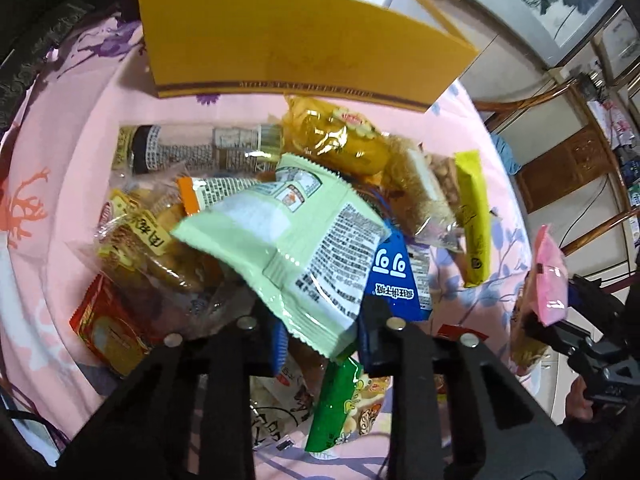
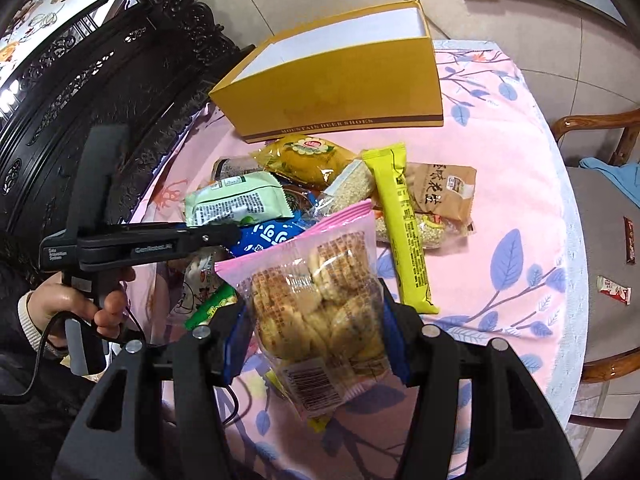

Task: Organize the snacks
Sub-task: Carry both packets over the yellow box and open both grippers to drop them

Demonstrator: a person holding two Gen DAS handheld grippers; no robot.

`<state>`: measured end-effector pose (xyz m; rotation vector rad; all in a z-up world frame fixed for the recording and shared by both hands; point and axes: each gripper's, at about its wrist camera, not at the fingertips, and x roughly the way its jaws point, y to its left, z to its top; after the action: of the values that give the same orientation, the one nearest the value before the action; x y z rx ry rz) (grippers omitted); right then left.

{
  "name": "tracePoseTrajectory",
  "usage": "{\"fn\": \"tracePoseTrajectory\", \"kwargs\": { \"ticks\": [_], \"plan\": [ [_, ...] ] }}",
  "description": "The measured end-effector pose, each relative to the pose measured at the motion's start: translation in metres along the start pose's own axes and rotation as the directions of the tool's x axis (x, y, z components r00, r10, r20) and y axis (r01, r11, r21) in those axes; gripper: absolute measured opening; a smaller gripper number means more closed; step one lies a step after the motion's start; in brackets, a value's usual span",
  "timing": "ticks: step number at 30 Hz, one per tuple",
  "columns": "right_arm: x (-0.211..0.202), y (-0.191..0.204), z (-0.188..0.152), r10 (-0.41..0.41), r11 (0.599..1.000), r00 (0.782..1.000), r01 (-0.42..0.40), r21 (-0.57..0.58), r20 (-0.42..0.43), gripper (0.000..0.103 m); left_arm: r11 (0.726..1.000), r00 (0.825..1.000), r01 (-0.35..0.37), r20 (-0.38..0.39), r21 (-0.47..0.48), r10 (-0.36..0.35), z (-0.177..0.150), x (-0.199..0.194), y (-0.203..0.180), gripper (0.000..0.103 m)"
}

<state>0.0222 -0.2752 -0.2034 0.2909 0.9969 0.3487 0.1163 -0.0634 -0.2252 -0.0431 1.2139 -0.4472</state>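
Observation:
An open yellow shoe box (image 1: 300,48) (image 2: 340,92) stands at the far side of a pile of snack packets. My left gripper (image 1: 324,332) (image 2: 236,232) is shut on the lower corner of a pale green packet (image 1: 280,232) (image 2: 236,200) that lies on top of the pile. Under it sit a blue packet (image 1: 394,276), a yellow-orange cake packet (image 1: 340,140) and a long yellow bar (image 2: 400,220). My right gripper (image 2: 316,344) (image 1: 548,320) is shut on a pink bag of biscuits (image 2: 320,300) (image 1: 552,280), held above the cloth near the pile.
A pink floral cloth (image 2: 500,200) covers the round table. Dark carved furniture (image 2: 100,80) rises close on the left. A wooden chair (image 2: 600,240) at the right edge has small wrappers (image 2: 614,290) on its seat. A green packet (image 1: 336,408) and a red one (image 1: 108,332) lie nearest me.

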Motion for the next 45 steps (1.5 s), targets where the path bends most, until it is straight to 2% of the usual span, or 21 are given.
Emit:
{"fn": "tracePoseTrajectory", "kwargs": {
  "ticks": [5,7,10,12,14,16,18,20,23,24,25,26,28,33,37,40,41,43,45],
  "plan": [
    [-0.004,0.004,0.004,0.0,1.0,1.0,0.0,-0.004,0.009,0.057,0.999,0.994,0.052,0.095,0.006,-0.053,-0.003,-0.034,0.003,0.014],
    [-0.003,0.005,0.005,0.003,1.0,1.0,-0.003,-0.003,0.005,0.057,0.998,0.992,0.064,0.109,0.007,-0.065,-0.003,-0.04,0.006,0.01],
    [0.002,0.007,0.007,0.005,1.0,1.0,-0.005,-0.011,-0.013,0.057,0.997,0.994,0.074,0.082,-0.012,-0.073,-0.006,-0.032,0.017,0.009],
    [0.003,0.01,0.008,0.002,1.0,1.0,-0.002,-0.025,-0.018,0.057,0.993,0.995,0.093,0.052,-0.076,-0.09,-0.008,-0.025,0.03,0.01],
    [0.003,0.013,0.009,0.0,0.999,1.0,0.0,-0.034,-0.022,0.057,0.981,0.99,0.132,0.061,-0.141,-0.125,-0.008,-0.024,0.039,0.018],
    [0.004,0.015,0.01,0.0,0.999,1.0,-0.001,-0.036,-0.027,0.058,0.967,0.987,0.152,0.077,-0.207,-0.139,-0.004,-0.024,0.045,0.068],
    [0.005,0.016,0.011,-0.004,0.999,0.999,0.003,-0.04,-0.032,0.058,0.945,0.98,0.186,0.117,-0.268,-0.16,0.006,-0.024,0.052,0.071],
    [0.006,0.016,0.012,-0.009,0.999,0.999,0.008,-0.042,-0.036,0.058,0.934,0.978,0.203,0.116,-0.296,-0.175,0.016,-0.018,0.054,0.072],
    [0.006,0.017,0.013,-0.017,0.999,0.999,0.016,-0.042,-0.037,0.058,0.946,0.988,0.142,0.094,-0.292,-0.12,0.03,-0.002,0.055,0.072],
    [0.007,0.017,0.013,-0.021,0.999,0.999,0.019,-0.041,-0.037,0.058,0.95,0.991,0.12,0.084,-0.289,-0.1,0.033,0.003,0.054,0.064],
    [0.007,0.017,0.013,-0.024,0.999,0.999,0.022,-0.041,-0.037,0.058,0.954,0.992,0.111,0.082,-0.278,-0.092,0.036,0.007,0.053,0.031],
    [0.007,0.017,0.013,-0.03,0.999,0.999,0.028,-0.043,-0.037,0.058,0.962,0.995,0.088,0.059,-0.258,-0.075,0.04,0.012,0.051,0.022],
    [0.006,0.016,0.013,-0.036,0.999,0.999,0.034,-0.038,-0.034,0.058,0.971,0.996,0.076,0.064,-0.228,-0.063,0.042,0.012,0.045,0.014],
    [0.003,0.014,0.02,-0.04,0.999,0.999,0.04,-0.029,-0.021,0.058,0.995,0.992,0.04,0.124,-0.093,-0.028,0.037,-0.016,0.026,0.009],
    [-0.004,0.019,0.04,-0.035,0.998,0.999,0.036,-0.048,0.015,0.058,0.999,0.983,0.022,0.181,-0.024,-0.018,0.04,-0.049,0.016,0.009],
    [-0.011,0.028,0.072,-0.032,0.995,0.996,0.039,-0.092,0.077,0.058,1.0,0.964,-0.013,0.267,0.021,0.007,0.06,-0.079,0.009,0.009],
    [-0.014,0.03,0.085,-0.034,0.993,0.994,0.045,-0.107,0.106,0.058,1.0,0.951,-0.016,0.31,0.023,0.008,0.074,-0.091,0.008,0.009],
    [-0.017,0.033,0.118,-0.051,0.989,0.984,0.073,-0.131,0.169,0.058,1.0,0.936,-0.016,0.351,0.016,0.01,0.093,-0.101,0.01,0.009],
    [-0.015,0.033,0.157,-0.07,0.986,0.97,0.102,-0.131,0.231,0.058,1.0,0.921,0.016,0.389,-0.017,-0.008,0.125,-0.104,0.016,0.009]
  ]
}}
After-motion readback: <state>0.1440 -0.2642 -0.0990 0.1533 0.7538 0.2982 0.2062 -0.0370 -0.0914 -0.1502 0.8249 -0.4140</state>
